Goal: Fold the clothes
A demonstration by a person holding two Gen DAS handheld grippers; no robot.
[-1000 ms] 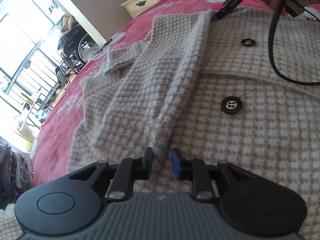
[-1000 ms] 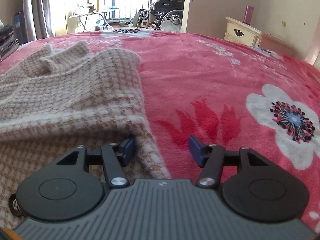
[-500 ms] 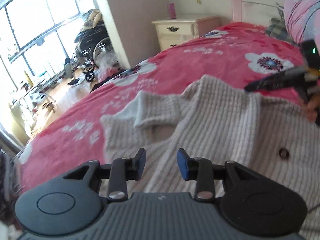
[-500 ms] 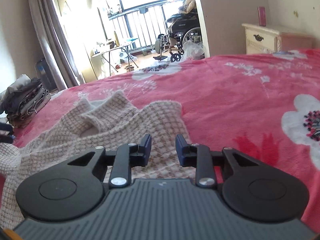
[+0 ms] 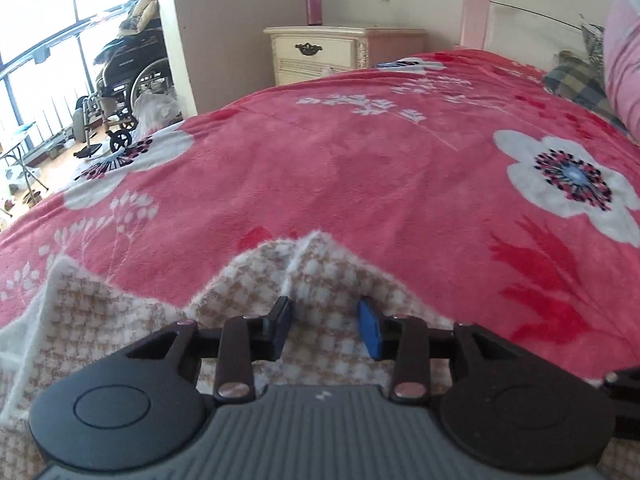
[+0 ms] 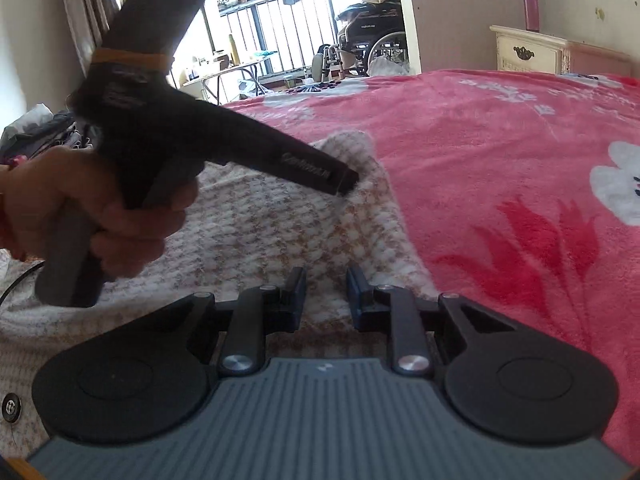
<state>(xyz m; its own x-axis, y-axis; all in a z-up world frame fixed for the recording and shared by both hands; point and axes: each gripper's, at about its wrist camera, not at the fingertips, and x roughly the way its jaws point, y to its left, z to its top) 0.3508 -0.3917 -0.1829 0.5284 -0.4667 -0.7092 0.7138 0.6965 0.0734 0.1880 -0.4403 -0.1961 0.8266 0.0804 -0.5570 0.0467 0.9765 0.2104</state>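
A beige-and-white checked knit garment (image 5: 332, 276) lies on the pink floral blanket (image 5: 400, 160). My left gripper (image 5: 325, 326) sits over its pointed corner, jaws opening, with a raised fold of fabric between the fingers that the pads do not press. In the right wrist view the garment (image 6: 260, 220) spreads to the left, and a hand (image 6: 120, 208) holds the left gripper (image 6: 346, 184) with its tip on that corner. Nearer the camera, my right gripper (image 6: 326, 292) is closing on the garment's edge, which fills the narrow gap. A dark button (image 6: 10, 406) shows at the lower left.
A cream nightstand (image 5: 320, 54) stands beyond the bed, and a wheelchair (image 5: 120, 80) is by the window. Pillows (image 5: 580, 80) lie at the bed's head on the right. A pile of clothes (image 6: 40, 132) sits at the left. Bare blanket stretches to the right of the garment.
My left gripper swung from the buttoned front across to the garment's far corner and opened wider. My right gripper narrowed from wide open onto the garment's edge.
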